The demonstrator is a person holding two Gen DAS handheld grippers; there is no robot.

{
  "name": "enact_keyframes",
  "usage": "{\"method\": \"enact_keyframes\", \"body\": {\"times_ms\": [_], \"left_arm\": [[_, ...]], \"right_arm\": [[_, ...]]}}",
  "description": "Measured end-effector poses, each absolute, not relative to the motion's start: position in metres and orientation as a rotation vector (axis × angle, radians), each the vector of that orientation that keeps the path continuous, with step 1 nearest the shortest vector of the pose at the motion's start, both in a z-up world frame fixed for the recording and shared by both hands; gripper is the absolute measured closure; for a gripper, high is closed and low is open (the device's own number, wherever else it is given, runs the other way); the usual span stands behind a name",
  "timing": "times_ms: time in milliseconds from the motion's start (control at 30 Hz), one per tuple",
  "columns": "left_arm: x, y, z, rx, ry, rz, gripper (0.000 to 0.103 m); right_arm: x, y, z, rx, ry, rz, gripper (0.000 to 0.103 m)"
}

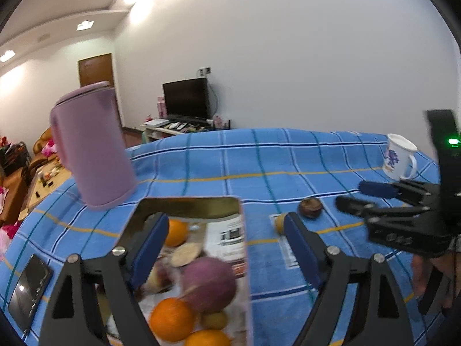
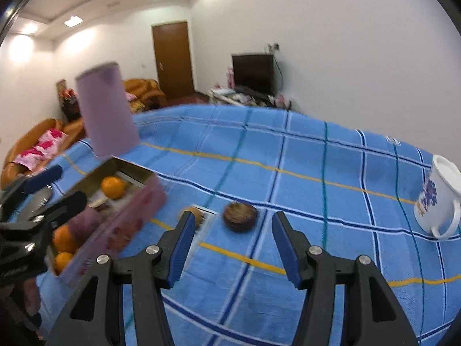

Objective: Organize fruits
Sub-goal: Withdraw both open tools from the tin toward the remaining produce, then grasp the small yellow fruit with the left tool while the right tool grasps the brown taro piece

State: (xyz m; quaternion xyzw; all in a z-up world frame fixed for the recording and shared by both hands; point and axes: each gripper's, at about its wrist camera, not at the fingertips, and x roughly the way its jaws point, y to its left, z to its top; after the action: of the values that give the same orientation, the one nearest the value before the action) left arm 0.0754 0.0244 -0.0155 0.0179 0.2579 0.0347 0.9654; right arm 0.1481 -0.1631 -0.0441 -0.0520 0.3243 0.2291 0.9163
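**Fruit box filled, two pieces loose on the cloth**

Fruit sits mostly inside an open rectangular box (image 1: 190, 259) on the blue checked tablecloth (image 1: 288, 155). In the left wrist view the box lies at about 6 o'clock, holding three oranges (image 1: 172, 318), a large purple round fruit (image 1: 210, 282) and a small yellowish one (image 1: 213, 320). The left gripper (image 1: 227, 248) hangs over the box's right wall with its fingers spread wide, one finger (image 1: 149, 248) above the box's inside and the other over bare cloth; nothing is pressed between them.

Outside the box, at about 3 o'clock from it, a dark brown round fruit (image 2: 240, 216) rests on the cloth, with a yellowish piece (image 2: 197, 216) just beside it, partly hidden behind a finger in both views. In the right wrist view the right gripper (image 2: 230, 245) points toward the brown fruit, its fingers parted and empty, the fruit lying beyond the tips.

A pink jug (image 1: 92, 147) stands at 10 o'clock behind the box, a white mug (image 2: 438, 199) at the cloth's 3 o'clock edge, and a phone (image 1: 28, 285) at 8 o'clock.
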Motion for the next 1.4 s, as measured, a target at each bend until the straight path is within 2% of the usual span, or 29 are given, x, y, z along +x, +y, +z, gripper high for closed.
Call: {"method": "enact_keyframes", "body": {"times_ms": [100, 567, 600, 633, 1033, 1133, 1233, 1300, 1400], "left_arm": [[0.082, 0.012, -0.013, 0.042, 0.519, 0.048, 0.014], [0.11, 0.024, -0.014, -0.019, 0.576, 0.147, 0.013], [0.114, 0.026, -0.014, -0.029, 0.581, 0.147, 0.013], [0.117, 0.026, -0.014, -0.035, 0.585, 0.145, 0.013], [0.129, -0.016, -0.022, 0.047, 0.587, 0.056, 0.013], [0.139, -0.031, -0.031, 0.085, 0.612, 0.039, 0.018], [0.149, -0.039, -0.04, 0.1, 0.654, 0.012, 0.031], [0.159, -0.042, -0.05, 0.091, 0.701, -0.018, 0.045], [0.168, -0.043, -0.06, 0.072, 0.747, -0.04, 0.049]], "right_arm": [[0.164, -0.162, -0.053, -0.114, 0.728, 0.454, 0.046], [0.206, -0.135, -0.083, -0.143, 0.82, 0.451, 0.046], [0.208, -0.134, -0.085, -0.14, 0.824, 0.452, 0.056], [0.211, -0.133, -0.088, -0.142, 0.849, 0.46, 0.06], [0.175, -0.187, -0.075, -0.087, 0.767, 0.388, 0.06], [0.17, -0.206, -0.071, -0.049, 0.743, 0.365, 0.06], [0.168, -0.21, -0.068, -0.043, 0.723, 0.361, 0.06], [0.167, -0.21, -0.067, -0.04, 0.717, 0.377, 0.06], [0.167, -0.211, -0.067, -0.028, 0.714, 0.396, 0.06]]}}
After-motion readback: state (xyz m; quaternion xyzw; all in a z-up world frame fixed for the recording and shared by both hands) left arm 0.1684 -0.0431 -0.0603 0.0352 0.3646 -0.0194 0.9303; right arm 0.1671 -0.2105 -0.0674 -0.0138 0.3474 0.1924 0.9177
